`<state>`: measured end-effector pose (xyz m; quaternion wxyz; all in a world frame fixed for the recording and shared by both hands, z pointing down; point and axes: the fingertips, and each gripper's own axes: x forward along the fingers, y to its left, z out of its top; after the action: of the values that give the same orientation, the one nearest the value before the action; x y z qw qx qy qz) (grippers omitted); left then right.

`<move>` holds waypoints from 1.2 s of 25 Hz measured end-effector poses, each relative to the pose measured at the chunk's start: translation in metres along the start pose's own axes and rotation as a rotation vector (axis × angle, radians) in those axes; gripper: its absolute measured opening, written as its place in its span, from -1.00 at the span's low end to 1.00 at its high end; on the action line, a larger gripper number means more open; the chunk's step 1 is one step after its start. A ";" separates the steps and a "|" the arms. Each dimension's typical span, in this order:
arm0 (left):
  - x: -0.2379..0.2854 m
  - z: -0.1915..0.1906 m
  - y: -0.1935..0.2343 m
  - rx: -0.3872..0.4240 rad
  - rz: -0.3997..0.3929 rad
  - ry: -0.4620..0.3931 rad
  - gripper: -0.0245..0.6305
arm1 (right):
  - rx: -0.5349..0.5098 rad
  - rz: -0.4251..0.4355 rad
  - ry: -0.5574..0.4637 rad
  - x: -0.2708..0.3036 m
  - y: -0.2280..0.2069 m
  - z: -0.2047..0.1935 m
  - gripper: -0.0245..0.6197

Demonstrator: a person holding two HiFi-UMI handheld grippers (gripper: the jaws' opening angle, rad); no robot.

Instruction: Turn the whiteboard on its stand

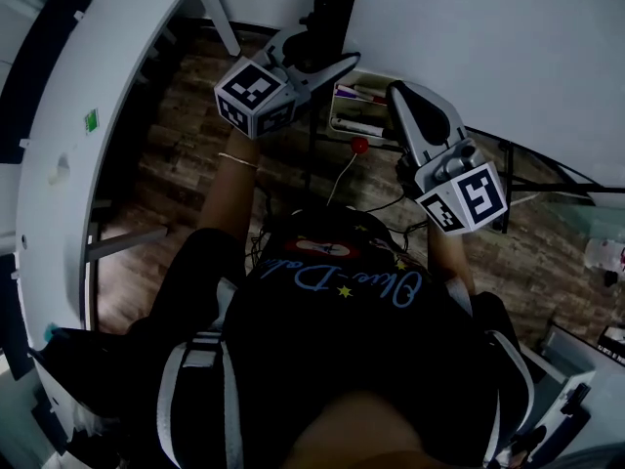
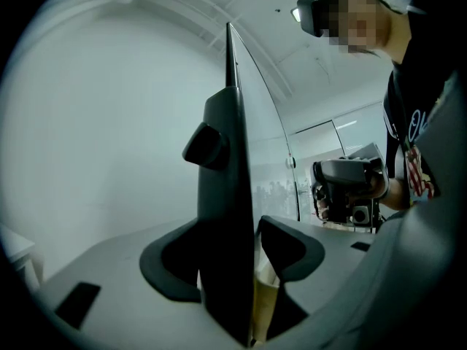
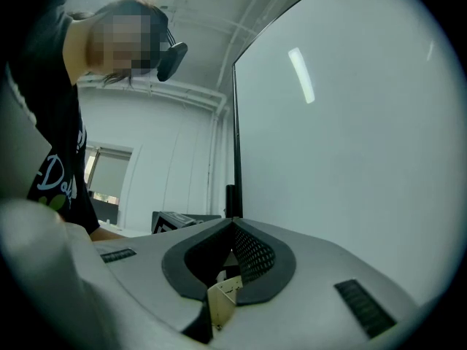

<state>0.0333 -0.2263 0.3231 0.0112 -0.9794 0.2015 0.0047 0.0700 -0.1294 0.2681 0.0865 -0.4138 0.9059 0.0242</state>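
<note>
The whiteboard fills the top right of the head view, with its left edge running down to a tray. My left gripper reaches that edge from the left. In the left gripper view the board's dark frame stands between the jaws, and the left gripper is shut on it. My right gripper points up at the board's face, a little right of the tray. In the right gripper view the right gripper is shut with nothing between its tips, just before the board's black edge.
A marker tray hangs under the board's edge, with a red ball below it. The stand's black legs spread over the wooden floor. A curved white table borders the left side.
</note>
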 end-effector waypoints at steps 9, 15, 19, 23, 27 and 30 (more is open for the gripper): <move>-0.008 -0.001 -0.005 -0.004 0.017 0.013 -0.12 | 0.012 0.064 -0.004 0.009 0.001 0.002 -0.82; -0.018 -0.003 -0.008 -0.006 0.024 0.011 -0.12 | 0.019 0.076 0.000 0.012 0.008 -0.002 -0.82; -0.020 -0.003 -0.011 -0.006 0.027 0.010 -0.12 | 0.021 0.076 -0.002 0.013 0.009 -0.001 -0.82; -0.020 0.001 -0.014 0.002 0.031 0.003 -0.12 | 0.025 0.078 -0.004 0.014 0.010 -0.001 -0.82; -0.021 0.003 -0.017 0.003 0.033 0.003 -0.12 | 0.029 0.076 -0.003 0.015 0.011 -0.001 -0.82; -0.022 0.004 -0.019 0.005 0.034 0.002 -0.12 | 0.031 0.078 -0.003 0.015 0.012 0.000 -0.82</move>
<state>0.0201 -0.2001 0.3202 0.0131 -0.9758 0.2181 0.0032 0.0515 -0.1324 0.2649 0.0934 -0.3769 0.9214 0.0140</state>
